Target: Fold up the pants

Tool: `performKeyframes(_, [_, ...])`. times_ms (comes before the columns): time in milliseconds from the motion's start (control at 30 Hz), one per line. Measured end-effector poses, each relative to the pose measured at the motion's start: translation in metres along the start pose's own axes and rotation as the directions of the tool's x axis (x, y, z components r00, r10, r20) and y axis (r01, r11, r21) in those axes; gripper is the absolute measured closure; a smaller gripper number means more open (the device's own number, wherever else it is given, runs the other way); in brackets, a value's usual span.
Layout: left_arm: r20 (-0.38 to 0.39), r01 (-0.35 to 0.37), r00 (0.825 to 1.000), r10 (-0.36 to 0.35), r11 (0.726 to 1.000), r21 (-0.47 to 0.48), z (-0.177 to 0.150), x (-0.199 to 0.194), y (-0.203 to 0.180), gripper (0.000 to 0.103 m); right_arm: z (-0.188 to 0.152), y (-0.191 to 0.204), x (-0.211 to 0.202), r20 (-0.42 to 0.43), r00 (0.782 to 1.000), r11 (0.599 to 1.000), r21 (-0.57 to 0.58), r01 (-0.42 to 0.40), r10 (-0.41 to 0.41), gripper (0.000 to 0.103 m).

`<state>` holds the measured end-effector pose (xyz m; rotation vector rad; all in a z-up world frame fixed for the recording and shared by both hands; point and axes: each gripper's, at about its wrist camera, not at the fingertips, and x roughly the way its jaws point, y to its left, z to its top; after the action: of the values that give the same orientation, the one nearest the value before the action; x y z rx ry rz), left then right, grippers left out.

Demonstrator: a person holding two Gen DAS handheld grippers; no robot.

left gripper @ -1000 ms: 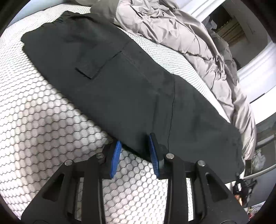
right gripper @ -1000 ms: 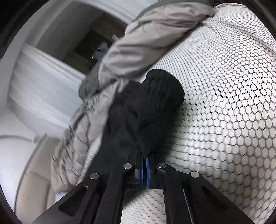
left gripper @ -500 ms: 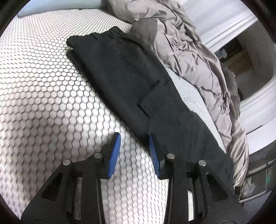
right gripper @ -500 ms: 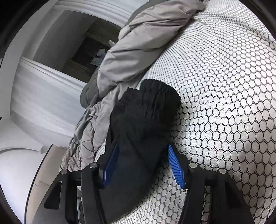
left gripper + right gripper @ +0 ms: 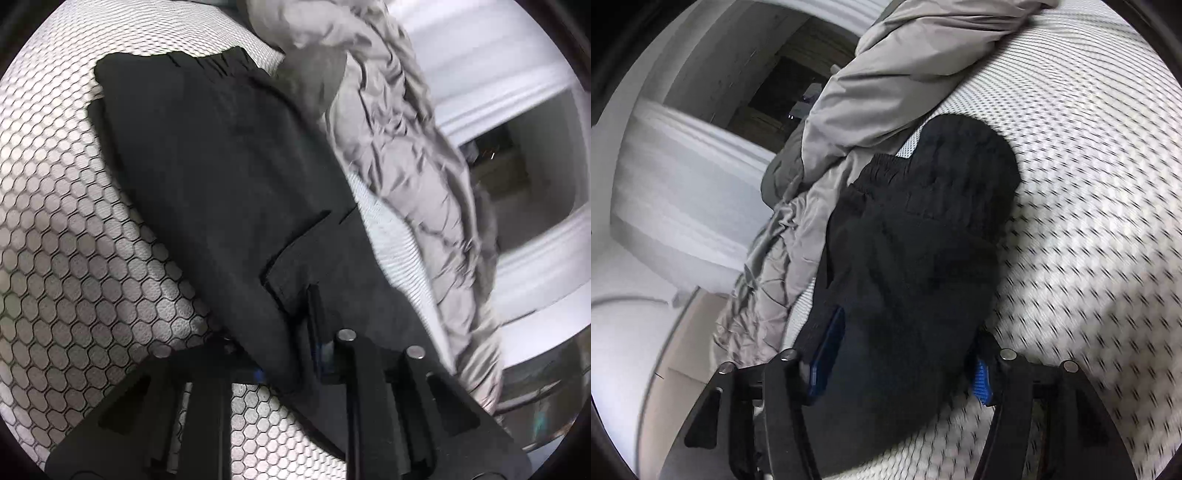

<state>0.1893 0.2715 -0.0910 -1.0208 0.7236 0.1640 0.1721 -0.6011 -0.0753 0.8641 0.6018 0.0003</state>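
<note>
The black soft cotton pants (image 5: 221, 177) lie on the white honeycomb-patterned mattress (image 5: 74, 258) — limp, so grip folded edges. Left gripper (image 5: 284, 350) pinches the pants' edge; right gripper (image 5: 901, 354) gapes wide around them.

Black pants (image 5: 916, 251) between spread right gripper (image 5: 901, 365) fingers (image 5: 827, 354), honeycomb bedcover (image 5: 1089, 184)

Left hand-held gripper (image 5: 286, 354) fingertips under pants (image 5: 221, 177).
</note>
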Motion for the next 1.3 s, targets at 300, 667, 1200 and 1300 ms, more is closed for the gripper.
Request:
performKeyframes(300, [0.022,-0.021,1.000,0.019,0.994,0.107,-0.013,-0.092,0.023,0.094,-0.024,0.004,-0.037,-0.058,0.998,0.999,-0.029,-0.029,0.027,0.098])
performKeyframes(667, [0.013,-0.123,0.992,0.124,0.952,0.279,-0.032,-0.200,0.073,0.090,-0.078,-0.006,-0.119,-0.153,0.988,0.986,-0.168,-0.006,-0.020,0.067])
performKeyframes(1200, [-0.025,-0.004,1.000,0.017,0.890,0.456,-0.089,-0.198,-0.045,0.033,-0.051,-0.038,-0.127,-0.088,0.996,0.999,0.039,0.000,0.003,0.081])
performKeyframes(1300, [-0.091,0.039,0.996,0.006,0.873,0.487,-0.110,-0.167,-0.070,0.033,-0.063,-0.039,-0.133,-0.088,0.989,0.992,-0.048,0.118,-0.122,0.081])
